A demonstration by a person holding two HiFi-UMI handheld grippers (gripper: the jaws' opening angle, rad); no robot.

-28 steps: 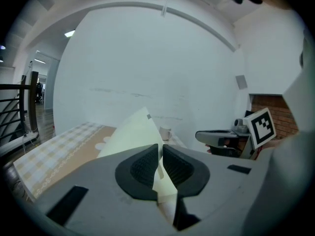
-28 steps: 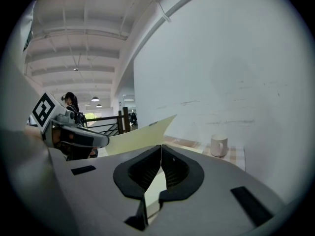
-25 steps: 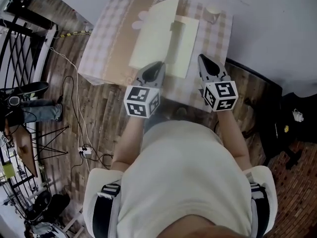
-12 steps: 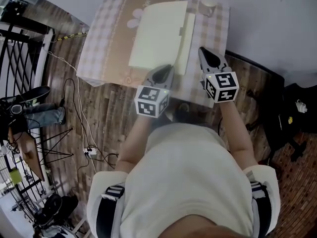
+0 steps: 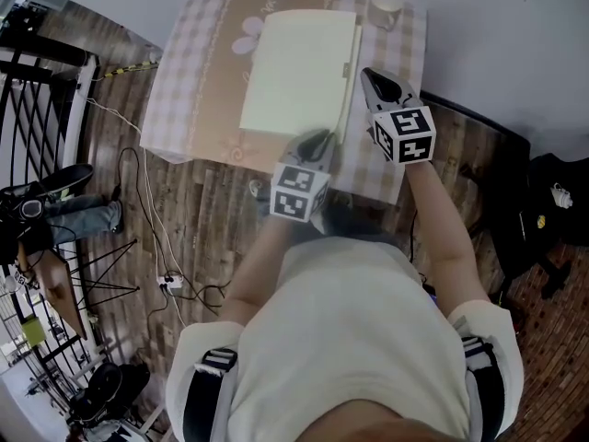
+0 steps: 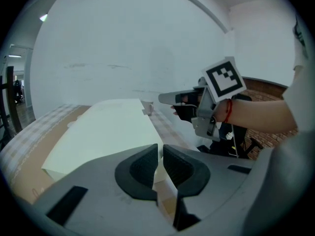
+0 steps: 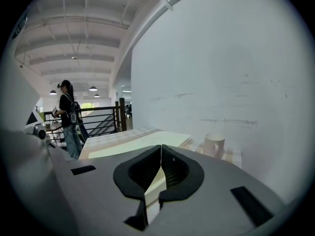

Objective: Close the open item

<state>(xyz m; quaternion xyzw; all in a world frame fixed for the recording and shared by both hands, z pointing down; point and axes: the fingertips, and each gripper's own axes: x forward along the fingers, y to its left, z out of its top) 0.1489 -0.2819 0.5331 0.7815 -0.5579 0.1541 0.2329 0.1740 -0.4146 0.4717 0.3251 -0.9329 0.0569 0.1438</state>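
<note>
A flat cream box point(image 5: 299, 72) lies closed on the checked tablecloth point(image 5: 193, 81). My left gripper point(image 5: 317, 141) is at the box's near right corner. Its jaws stand a narrow gap apart and are opening; only the box's corner point(image 6: 103, 132) shows beyond the gap, with nothing pressed between the pads. My right gripper point(image 5: 368, 76) hovers beside the box's right edge, its tips meeting and nothing in them. In the right gripper view the box point(image 7: 133, 144) stretches ahead of the shut jaws point(image 7: 161, 154). The left gripper view also shows the right gripper point(image 6: 167, 98) above the table.
A white mug point(image 5: 386, 9) stands at the table's far right corner by the white wall. A black railing point(image 5: 37, 90) and cables point(image 5: 138, 201) are on the wooden floor at the left. A person point(image 7: 69, 117) stands beyond the table. A dark chair point(image 5: 543, 210) is at the right.
The box's raised lid has come down flat. My left gripper has moved right and back to the box's near corner. The right gripper has shifted slightly forward.
</note>
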